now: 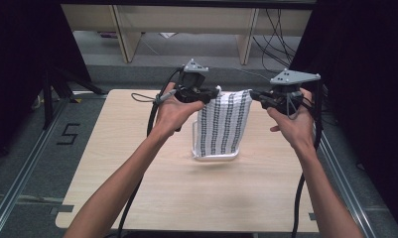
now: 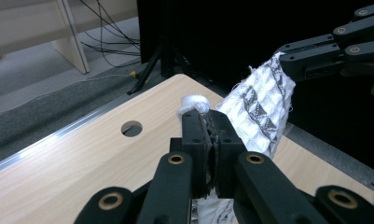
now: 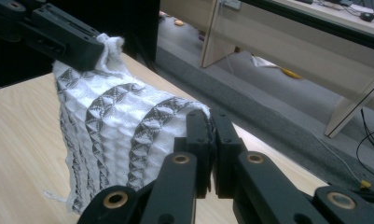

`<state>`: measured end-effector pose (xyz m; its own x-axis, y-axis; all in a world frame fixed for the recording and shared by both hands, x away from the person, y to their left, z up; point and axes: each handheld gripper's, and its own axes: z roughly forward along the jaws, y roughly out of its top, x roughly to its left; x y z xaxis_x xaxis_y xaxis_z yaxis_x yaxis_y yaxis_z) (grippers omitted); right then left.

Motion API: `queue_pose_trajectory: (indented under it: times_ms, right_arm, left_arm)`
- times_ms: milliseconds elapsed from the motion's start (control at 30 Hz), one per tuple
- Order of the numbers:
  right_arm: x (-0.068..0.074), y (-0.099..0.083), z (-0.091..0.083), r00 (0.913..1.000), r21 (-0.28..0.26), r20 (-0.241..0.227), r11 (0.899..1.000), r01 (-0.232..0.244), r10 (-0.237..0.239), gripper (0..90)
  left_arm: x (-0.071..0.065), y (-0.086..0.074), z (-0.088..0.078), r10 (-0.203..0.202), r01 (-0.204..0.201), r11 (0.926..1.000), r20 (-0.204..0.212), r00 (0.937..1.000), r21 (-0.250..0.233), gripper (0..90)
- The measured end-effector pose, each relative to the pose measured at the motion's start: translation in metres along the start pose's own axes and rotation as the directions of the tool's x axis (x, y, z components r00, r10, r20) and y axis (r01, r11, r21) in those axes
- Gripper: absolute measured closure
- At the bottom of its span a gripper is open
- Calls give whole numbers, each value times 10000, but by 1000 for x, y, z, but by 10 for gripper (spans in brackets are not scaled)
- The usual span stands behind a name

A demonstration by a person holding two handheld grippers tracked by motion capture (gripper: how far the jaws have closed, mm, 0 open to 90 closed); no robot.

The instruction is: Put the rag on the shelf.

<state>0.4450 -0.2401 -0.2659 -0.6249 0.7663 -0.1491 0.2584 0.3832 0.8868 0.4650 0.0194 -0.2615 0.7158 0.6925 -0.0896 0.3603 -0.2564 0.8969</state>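
A white waffle cloth (image 1: 224, 124) with dark stripes hangs stretched between both grippers above the wooden table (image 1: 137, 188). My left gripper (image 1: 214, 92) is shut on its top left corner, and my right gripper (image 1: 253, 94) is shut on its top right corner. In the left gripper view the closed jaws of my left gripper (image 2: 208, 116) pinch a bunched corner, and the cloth (image 2: 264, 107) runs off to the right gripper (image 2: 287, 58). In the right gripper view my right gripper (image 3: 211, 121) clamps the cloth (image 3: 114, 126), with the left gripper (image 3: 89, 49) at the far corner.
A clear plastic holder (image 1: 216, 156) stands on the table under the cloth's lower edge. The table has a round hole (image 2: 131, 128) near its far edge. Metal rails (image 1: 18, 173) flank the table. Wooden shelf legs (image 1: 246, 39) and cables lie beyond.
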Motion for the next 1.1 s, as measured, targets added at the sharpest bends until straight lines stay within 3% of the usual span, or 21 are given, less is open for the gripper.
queue_pose_trajectory:
  times_ms: [200,233,300,333,533,633,800,900,1067,1100]
  right_arm:
    - [-7,13,16,9997,147,84,9996,-243,242,885]
    - [-9,15,18,9999,85,163,10000,-35,33,886]
    - [-10,19,21,9995,37,281,9999,-122,121,885]
    - [-11,21,23,9995,63,236,9998,-188,186,885]
    - [-20,27,32,9992,153,248,9994,-313,309,885]
    - [-23,29,41,9980,257,259,9979,-590,584,885]
    - [-31,27,56,9978,707,309,9956,-612,592,885]
    - [-34,23,65,9952,1173,246,9883,-970,948,885]
    - [-37,19,79,9953,1170,391,9888,-925,885,884]
    - [-38,18,83,9934,1543,310,9815,-1137,1102,884]
  left_arm:
    - [10,7,3,-248,246,9997,-236,9994,-85,861]
    - [12,9,5,-328,325,9994,-293,9990,-93,861]
    - [14,11,7,-404,400,9991,-370,9985,-118,861]
    - [16,12,8,-277,276,9996,-414,9988,-25,861]
    - [24,19,13,-394,392,9992,-650,9971,-45,860]
    - [32,21,20,-533,538,9985,-808,9953,43,859]
    - [42,17,34,-671,689,9974,-753,9949,216,859]
    - [46,14,42,-703,733,9968,-829,9941,332,858]
    - [52,11,50,-744,793,9956,-941,9928,494,858]
    - [54,9,52,-819,872,9947,-946,9921,538,858]
